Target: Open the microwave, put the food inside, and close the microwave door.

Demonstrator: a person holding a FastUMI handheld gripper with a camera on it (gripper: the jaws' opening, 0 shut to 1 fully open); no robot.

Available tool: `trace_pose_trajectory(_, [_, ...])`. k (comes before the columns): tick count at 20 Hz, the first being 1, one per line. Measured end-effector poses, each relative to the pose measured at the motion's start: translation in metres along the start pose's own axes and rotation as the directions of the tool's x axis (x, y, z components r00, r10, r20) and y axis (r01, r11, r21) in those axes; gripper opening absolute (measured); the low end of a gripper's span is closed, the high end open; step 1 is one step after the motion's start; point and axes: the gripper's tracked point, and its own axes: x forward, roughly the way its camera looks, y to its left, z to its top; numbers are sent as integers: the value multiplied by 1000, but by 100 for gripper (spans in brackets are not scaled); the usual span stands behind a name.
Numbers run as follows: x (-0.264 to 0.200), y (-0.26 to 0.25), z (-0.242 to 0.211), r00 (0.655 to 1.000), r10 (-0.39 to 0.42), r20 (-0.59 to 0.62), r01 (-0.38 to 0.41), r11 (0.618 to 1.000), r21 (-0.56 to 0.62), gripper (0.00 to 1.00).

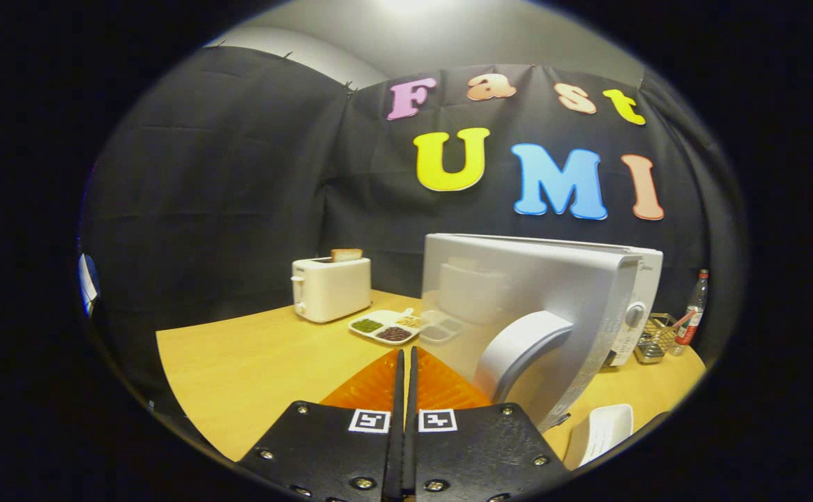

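A hand-held gripper (406,362) hangs low over a wooden table (253,369), its two fingers (399,390) pressed together edge to edge with nothing caught between them. Their tips reach over an orange mat (378,383) that lies flat on the table just under and ahead of them.

The microwave (622,307), a white box with a dial on its front panel, stands at about two o'clock from the fingertips, near the table's far right side. Its door (518,293) is swung wide open toward the gripper, so that the door's glossy face with its curved pale handle (518,348) sits just to the right of the fingers, at roughly three o'clock, close beside them but not touching.

The food, a white divided tray (387,326) with green, dark and yellowish helpings in its sections, rests on the table straight ahead at twelve o'clock, beyond the fingertips and past the far point of the orange mat, right beside the open door's left edge. The door's shiny face mirrors part of the tray.

A white toaster (331,287) with a slice of bread (346,255) standing up out of its slot sits at eleven o'clock, behind and to the left of the tray. Beyond the microwave, at the table's right end, a wire basket (654,341) stands with a bottle (692,314) just beside it. A white dish (605,432) lies near the table's front edge at about four o'clock.
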Motion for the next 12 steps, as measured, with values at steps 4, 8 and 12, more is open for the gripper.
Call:
trace_pose_trajectory(4, [12,-59,-8,995,-94,-22,95,995,27,1])
trace_pose_trajectory(8, [18,-111,-3,982,-188,-4,188,981,43,1])
trace_pose_trajectory(12, [31,-153,7,964,-264,9,264,964,22,1])
